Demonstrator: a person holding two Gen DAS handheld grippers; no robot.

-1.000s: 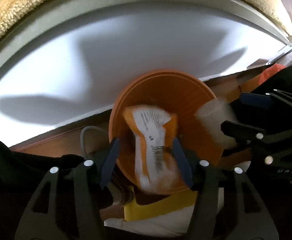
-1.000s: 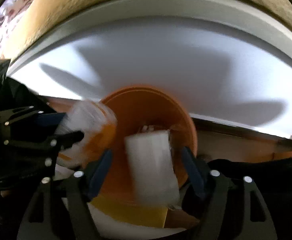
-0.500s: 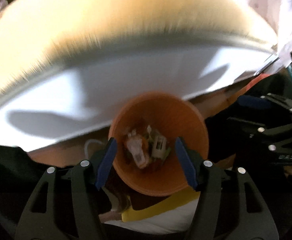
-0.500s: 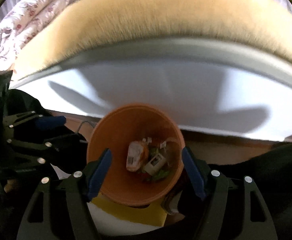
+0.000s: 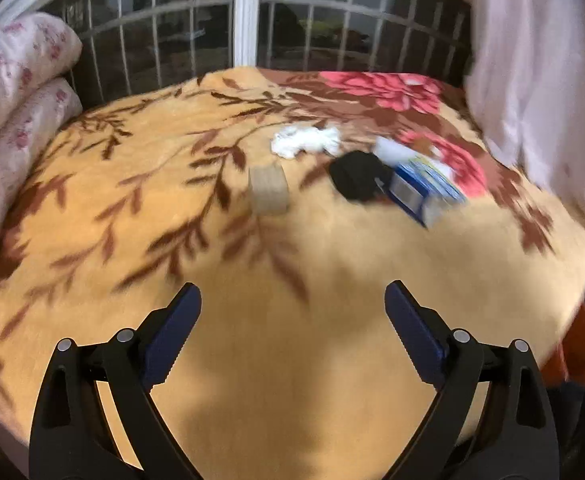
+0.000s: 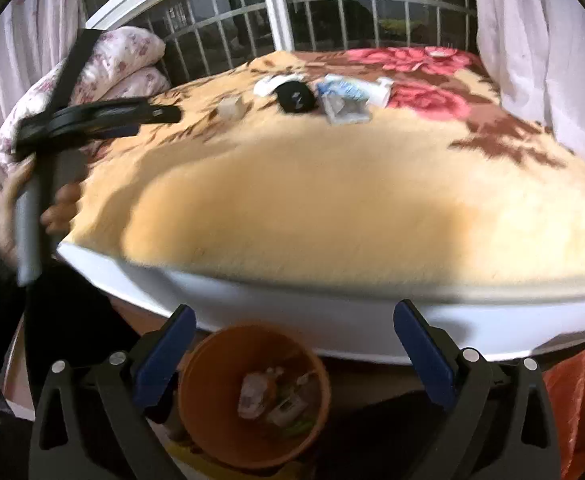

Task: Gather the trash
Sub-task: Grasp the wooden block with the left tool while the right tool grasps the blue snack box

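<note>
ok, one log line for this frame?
left tool open, empty | right tool open, empty | bin holds trash | tissue, box on bed

Both claws have just been opening and now gape with nothing between them. The packet and white wrapper they carried lie in the orange bin (image 6: 252, 396). The left claw (image 5: 292, 304) now looks across the floral blanket (image 5: 252, 280); the right claw (image 6: 294, 320) faces the bed edge.

No text, label or number can be read.
</note>
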